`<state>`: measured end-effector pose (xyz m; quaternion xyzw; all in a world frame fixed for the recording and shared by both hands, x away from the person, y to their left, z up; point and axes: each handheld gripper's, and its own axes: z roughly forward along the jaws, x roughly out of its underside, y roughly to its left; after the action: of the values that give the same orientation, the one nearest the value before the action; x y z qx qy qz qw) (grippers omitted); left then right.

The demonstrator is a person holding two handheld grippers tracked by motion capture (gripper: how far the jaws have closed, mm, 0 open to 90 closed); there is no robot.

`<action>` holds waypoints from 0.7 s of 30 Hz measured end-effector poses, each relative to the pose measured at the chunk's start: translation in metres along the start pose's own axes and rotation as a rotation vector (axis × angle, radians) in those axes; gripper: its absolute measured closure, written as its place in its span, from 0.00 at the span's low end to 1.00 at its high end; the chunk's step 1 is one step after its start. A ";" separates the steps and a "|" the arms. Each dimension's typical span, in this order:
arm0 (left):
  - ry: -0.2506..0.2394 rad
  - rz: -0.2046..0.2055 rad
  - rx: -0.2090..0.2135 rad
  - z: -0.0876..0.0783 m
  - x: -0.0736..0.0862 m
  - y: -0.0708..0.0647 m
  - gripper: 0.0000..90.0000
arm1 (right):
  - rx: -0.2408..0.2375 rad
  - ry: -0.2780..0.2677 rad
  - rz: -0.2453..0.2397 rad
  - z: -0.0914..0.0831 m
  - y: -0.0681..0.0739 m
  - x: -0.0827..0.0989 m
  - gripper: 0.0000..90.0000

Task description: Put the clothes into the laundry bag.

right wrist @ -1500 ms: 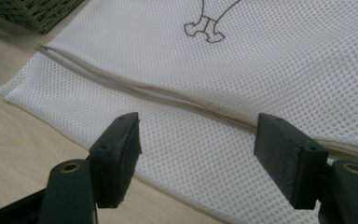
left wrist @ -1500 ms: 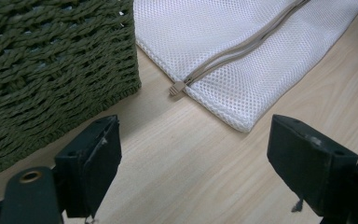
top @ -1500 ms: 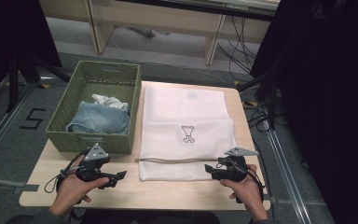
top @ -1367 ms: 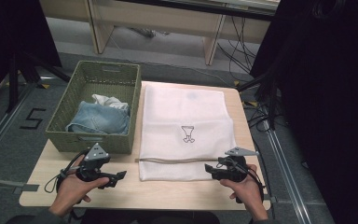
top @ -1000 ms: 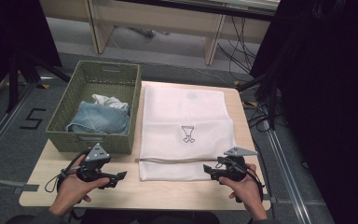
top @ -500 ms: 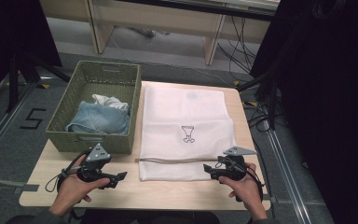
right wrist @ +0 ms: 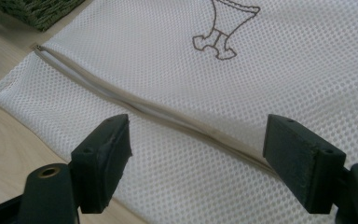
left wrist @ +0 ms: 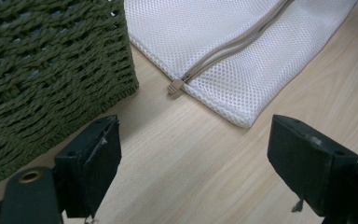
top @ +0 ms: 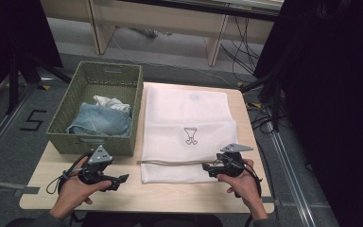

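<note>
Your right gripper [top: 207, 169] hangs over the near right part of the mesh bag [top: 186, 127], jaws spread wide and just opened further, with nothing between them but the zipper [right wrist: 168, 114] running below. Your left gripper [top: 123, 178] sits low over the bare tabletop [top: 170, 196] beside the bag's near left corner, jaws also spread and empty. The bag lies flat on the tabletop, just right of the green basket [top: 66, 142], which holds folded denim [top: 99, 122] and a white cloth [top: 108, 101].

Treat the bag as very light, limp and thin. It will not hold any shape, so whatever you lift will drape and the rest will drag across the wood. The mesh should give fair grip, but a shallow pinch is likely to catch only the top layer and let the two layers part.

The zipper looks closed along its length, with its tan pull [left wrist: 175, 86] at the left end, just off the basket's corner. That pull is small and lies flat; come at it low and nearly level with your left gripper, and close squarely so it does not slip aside. With the right, pinch the fabric close by the zipper tape, where the seam is stiffest, to hold the bag against the pull.
</note>
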<state>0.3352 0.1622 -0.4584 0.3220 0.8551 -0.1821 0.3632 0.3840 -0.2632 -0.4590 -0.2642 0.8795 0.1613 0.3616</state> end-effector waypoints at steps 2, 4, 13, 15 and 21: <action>0.001 0.002 -0.004 0.000 0.000 0.000 0.19 | -0.001 0.017 -0.002 0.005 0.000 -0.002 0.26; 0.006 0.010 0.001 0.000 0.000 0.000 0.19 | 0.006 0.035 -0.016 0.013 -0.002 -0.006 0.26; 0.009 0.012 -0.002 0.000 0.000 0.000 0.19 | -0.010 0.030 -0.040 0.053 0.005 -0.020 0.26; 0.015 0.015 0.000 0.000 0.000 0.000 0.19 | -0.001 0.038 -0.055 0.059 0.006 -0.021 0.26; 0.010 0.009 -0.002 0.001 0.000 -0.001 0.19 | 0.010 0.087 -0.097 0.074 0.008 -0.027 0.27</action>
<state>0.3350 0.1610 -0.4585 0.3262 0.8557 -0.1780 0.3603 0.4359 -0.2125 -0.4895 -0.3117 0.8812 0.1276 0.3317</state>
